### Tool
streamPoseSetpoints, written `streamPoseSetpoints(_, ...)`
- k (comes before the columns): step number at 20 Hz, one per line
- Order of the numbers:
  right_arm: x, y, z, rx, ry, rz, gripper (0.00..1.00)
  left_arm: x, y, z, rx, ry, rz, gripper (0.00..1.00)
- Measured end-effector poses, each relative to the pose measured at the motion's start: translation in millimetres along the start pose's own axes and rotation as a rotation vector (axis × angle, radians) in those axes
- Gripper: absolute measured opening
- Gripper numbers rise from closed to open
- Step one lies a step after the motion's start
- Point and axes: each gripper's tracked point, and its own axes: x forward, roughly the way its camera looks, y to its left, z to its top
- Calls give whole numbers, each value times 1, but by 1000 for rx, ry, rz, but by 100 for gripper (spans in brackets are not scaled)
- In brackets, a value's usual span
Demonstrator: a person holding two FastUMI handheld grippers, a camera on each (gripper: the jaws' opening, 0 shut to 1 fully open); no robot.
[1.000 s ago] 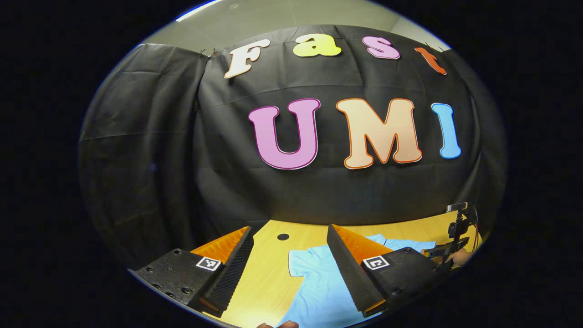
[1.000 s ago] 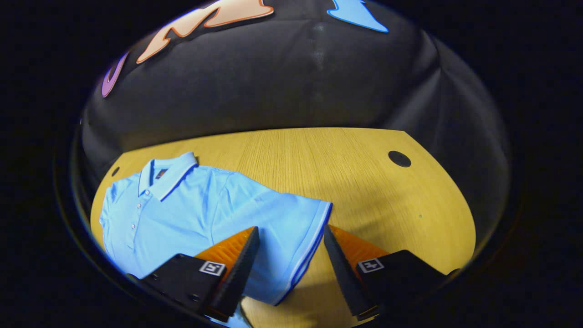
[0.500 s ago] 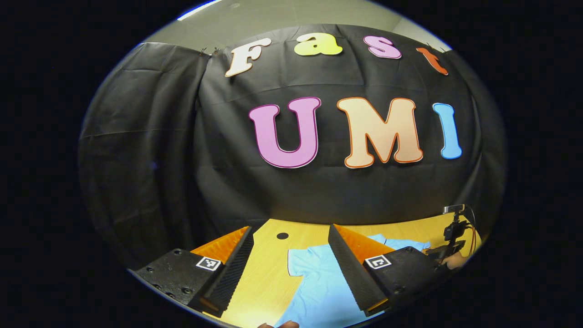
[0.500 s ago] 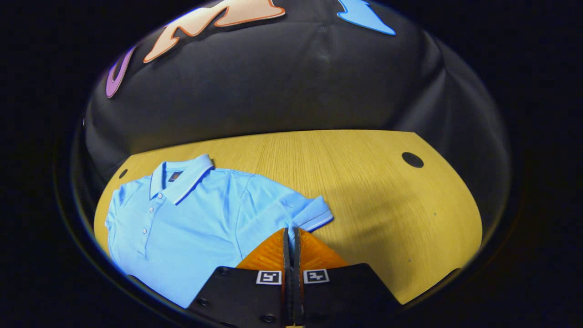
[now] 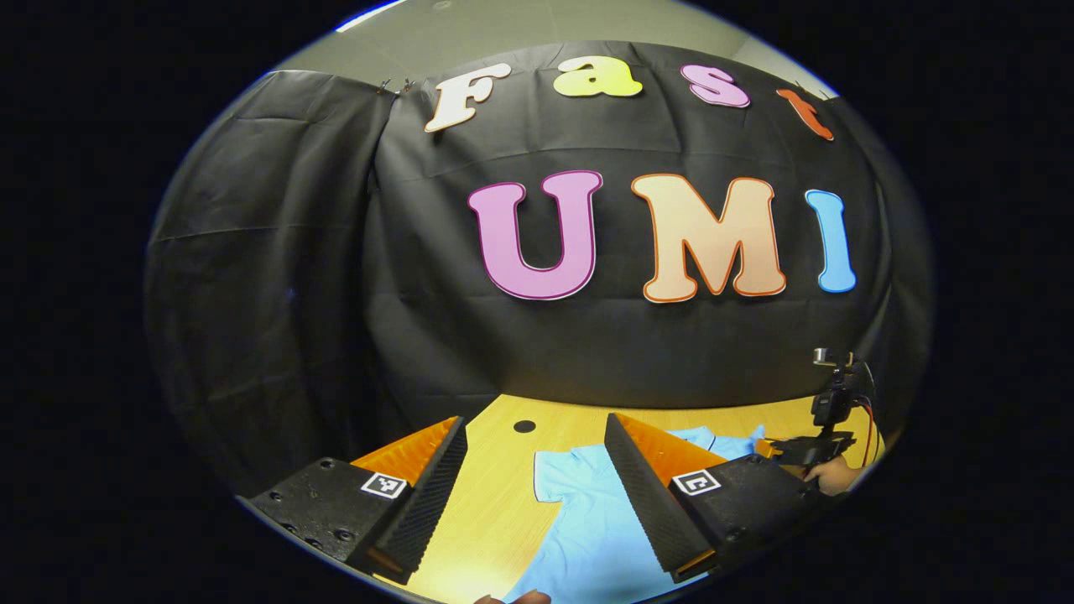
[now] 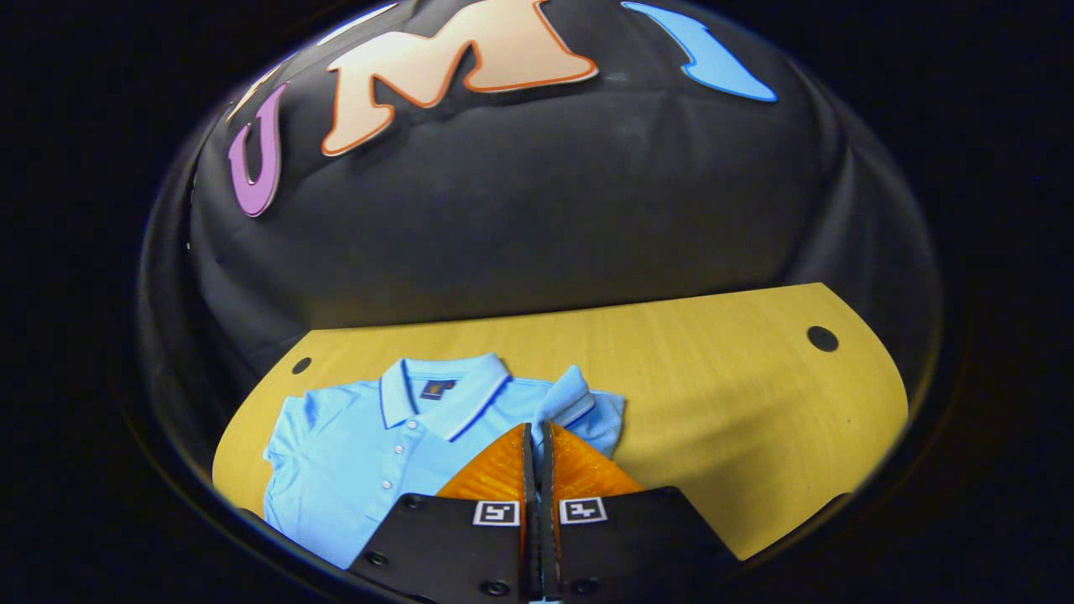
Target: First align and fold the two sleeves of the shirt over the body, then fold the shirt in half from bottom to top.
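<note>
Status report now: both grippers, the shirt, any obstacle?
Right gripper shut on sleeve, lifted. Left gripper open above shirt. No obstacle on table.

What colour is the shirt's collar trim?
The shirt is light blue; its collar has a thin white edge stripe, seen best in the right gripper view.

From my station I see a yellow wood-grain table (image 6: 713, 377) with dark round holes (image 6: 822, 339) near its far corners, black cloth wall (image 5: 277, 294) draped behind and to the left — and above it a pale ceiling (image 5: 520, 21).
</note>
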Motion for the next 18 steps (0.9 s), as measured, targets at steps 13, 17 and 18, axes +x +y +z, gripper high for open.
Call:
streamPoseSetpoints(13, -7, 55, -28, -113, 89, 76, 78, 18, 19, -20, 0, 37, 5, 99)
streamPoseSetpoints(17, -84, 52, 46, -54, -64, 101, 94, 49, 1, -28, -5, 41, -85, 99)
streamPoseSetpoints(18, -100, 46, 58, -46, -99, 89, 94, 57, -1, -32, 3, 46, -110, 98)
